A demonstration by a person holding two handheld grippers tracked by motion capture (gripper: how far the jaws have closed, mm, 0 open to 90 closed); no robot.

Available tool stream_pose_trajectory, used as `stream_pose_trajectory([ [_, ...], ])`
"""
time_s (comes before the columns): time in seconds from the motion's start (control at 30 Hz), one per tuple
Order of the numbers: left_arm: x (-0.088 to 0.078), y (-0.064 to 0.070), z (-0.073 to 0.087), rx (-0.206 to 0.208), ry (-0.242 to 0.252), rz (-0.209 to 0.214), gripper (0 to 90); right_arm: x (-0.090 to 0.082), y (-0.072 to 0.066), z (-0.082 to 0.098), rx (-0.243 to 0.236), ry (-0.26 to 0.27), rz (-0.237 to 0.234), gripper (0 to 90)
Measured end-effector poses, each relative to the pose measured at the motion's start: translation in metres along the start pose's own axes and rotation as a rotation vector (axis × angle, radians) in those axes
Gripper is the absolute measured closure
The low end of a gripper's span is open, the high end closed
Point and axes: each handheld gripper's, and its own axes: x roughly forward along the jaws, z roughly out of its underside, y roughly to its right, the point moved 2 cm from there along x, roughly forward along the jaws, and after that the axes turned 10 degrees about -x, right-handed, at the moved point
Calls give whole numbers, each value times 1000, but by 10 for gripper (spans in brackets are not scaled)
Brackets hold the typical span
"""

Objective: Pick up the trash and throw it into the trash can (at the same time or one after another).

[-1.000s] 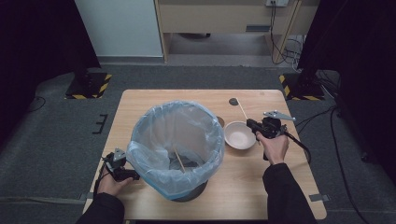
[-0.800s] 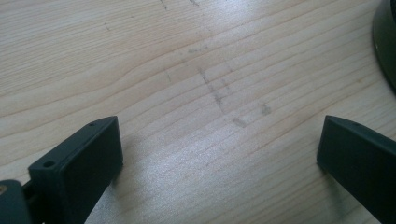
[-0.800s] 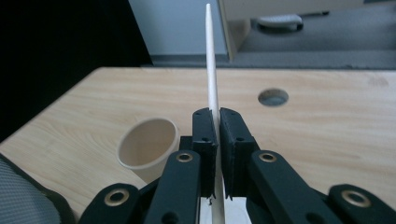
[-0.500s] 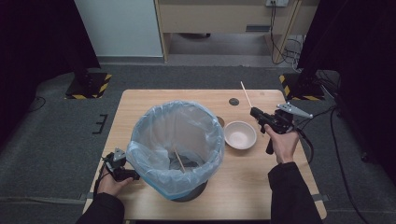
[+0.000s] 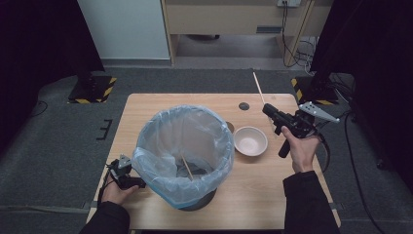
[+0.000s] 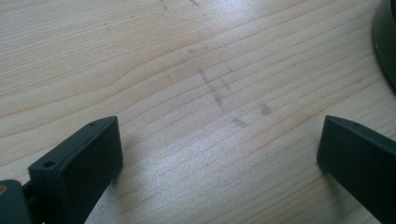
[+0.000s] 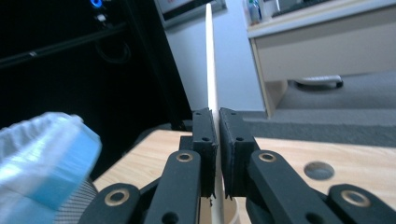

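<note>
The right gripper [image 5: 271,111] is held above the table's [image 5: 146,109] right side, jaws pinched on a thin wooden stick [image 5: 258,87]. The stick runs up from between the jaws, tilted toward the table's far edge; in the right gripper view the stick [image 7: 211,56] passes through the clamped pads and extends past them. A white bowl [image 5: 250,141] sits just left of that gripper on the table. The lined bin [image 5: 182,151] holds a second stick [image 5: 187,165]. The left gripper [image 5: 127,181] rests beside the bin, jaws spread over bare wood.
</note>
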Motion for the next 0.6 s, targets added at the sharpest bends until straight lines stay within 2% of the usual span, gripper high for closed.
stream_pose_trajectory([
  [0.17,0,0,0,0,0,0,0,-10,-10,-16,4,64,-40,859],
  [0.6,0,0,0,0,0,0,0,-24,-40,-45,-35,152,-126,859],
])
